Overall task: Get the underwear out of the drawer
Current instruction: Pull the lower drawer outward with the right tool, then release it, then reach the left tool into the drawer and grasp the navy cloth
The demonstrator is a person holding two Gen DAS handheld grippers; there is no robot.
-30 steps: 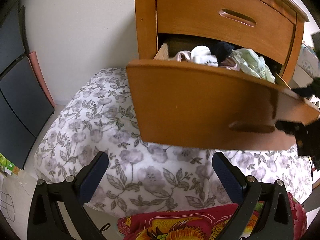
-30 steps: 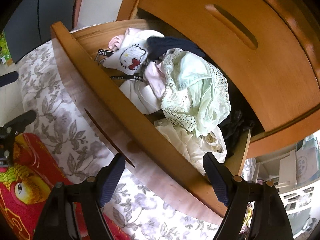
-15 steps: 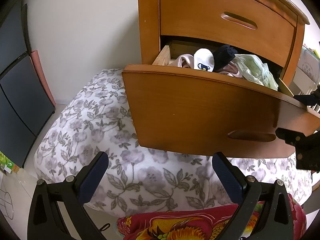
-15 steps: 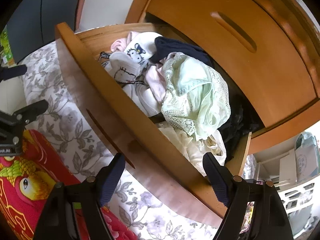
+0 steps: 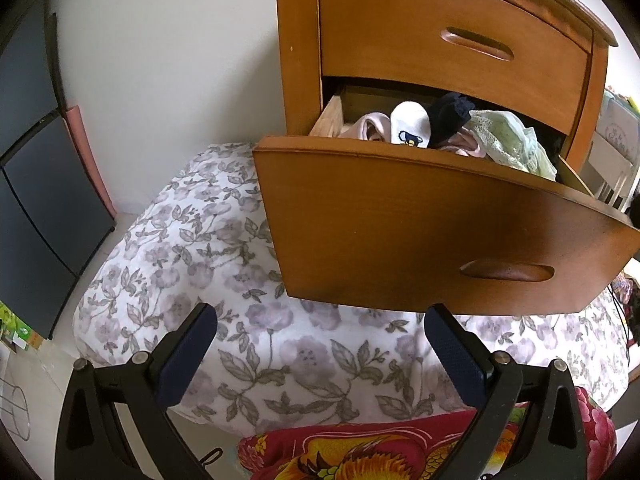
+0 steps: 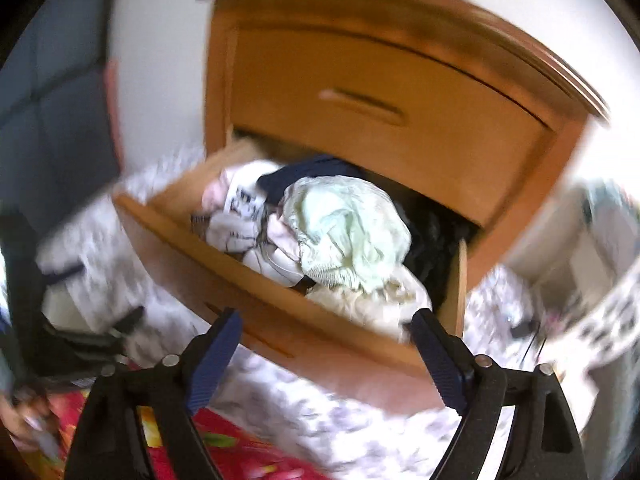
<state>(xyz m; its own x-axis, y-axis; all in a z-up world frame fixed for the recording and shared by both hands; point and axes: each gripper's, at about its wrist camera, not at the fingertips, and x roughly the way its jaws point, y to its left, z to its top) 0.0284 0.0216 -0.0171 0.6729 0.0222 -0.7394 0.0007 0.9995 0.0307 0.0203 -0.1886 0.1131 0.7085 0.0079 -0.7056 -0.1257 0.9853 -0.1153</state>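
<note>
Right gripper [image 6: 326,340] has pulled back, jaws spread and empty; pale-green lace underwear [image 6: 352,236] still heaped in open wooden drawer [image 6: 256,292].

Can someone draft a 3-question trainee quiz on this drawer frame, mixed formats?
1. True or false: the lower wooden drawer is pulled open with clothes piled inside.
2. Multiple choice: the pale green lace garment lies A) on the floral quilt, B) on top of the pile in the drawer, C) in the right tool.
3. Fill in: the left tool and right tool both have jaws that are ____ and hold nothing.

Key: 1 true. 2 B. 3 open.

The upper wooden drawer is shut; the white floral quilt lies below the drawers.
</note>
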